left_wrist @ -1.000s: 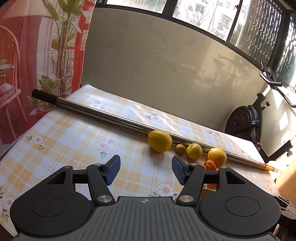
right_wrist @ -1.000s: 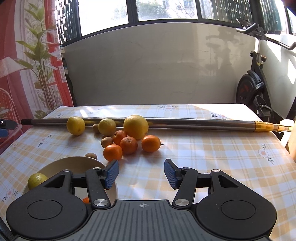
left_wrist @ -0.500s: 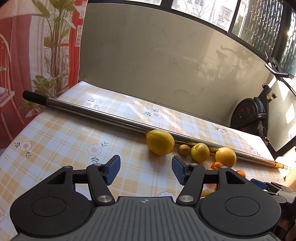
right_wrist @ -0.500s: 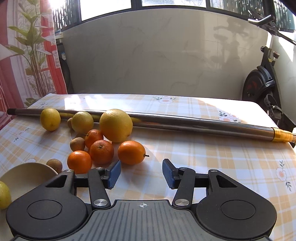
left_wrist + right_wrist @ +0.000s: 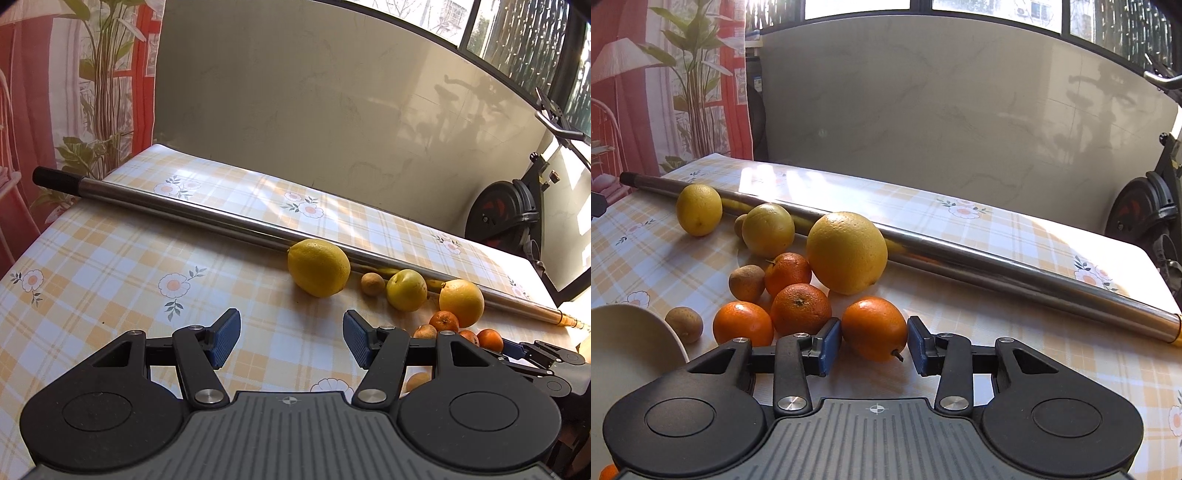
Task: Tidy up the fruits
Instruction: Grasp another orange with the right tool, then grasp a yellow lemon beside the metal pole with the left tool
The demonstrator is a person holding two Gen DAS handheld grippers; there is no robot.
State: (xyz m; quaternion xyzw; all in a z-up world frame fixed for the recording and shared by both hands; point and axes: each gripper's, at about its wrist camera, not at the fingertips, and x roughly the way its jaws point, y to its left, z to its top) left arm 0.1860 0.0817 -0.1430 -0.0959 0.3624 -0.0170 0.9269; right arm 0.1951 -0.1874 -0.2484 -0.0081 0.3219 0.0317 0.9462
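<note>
Right claw [image 5: 874,341] has been closing, its pads bracketing the nearest orange [image 5: 874,328] dead ahead at twelve o'clock on the bench [image 5: 1015,332], not visibly pressing yet. Bowl [image 5: 635,343] sits at nine o'clock. Left claw [image 5: 291,341] hangs open and empty, with the lemon [image 5: 318,267] beyond at twelve.

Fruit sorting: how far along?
Early. Done: the bowl may hold fruit, but its inside is hidden. In hand: the right gripper has been closing around the nearest orange; pads look about touching. Left gripper is open, empty. Left: three oranges, the yellow fruits and small brown ones beside the metal pole.
</note>
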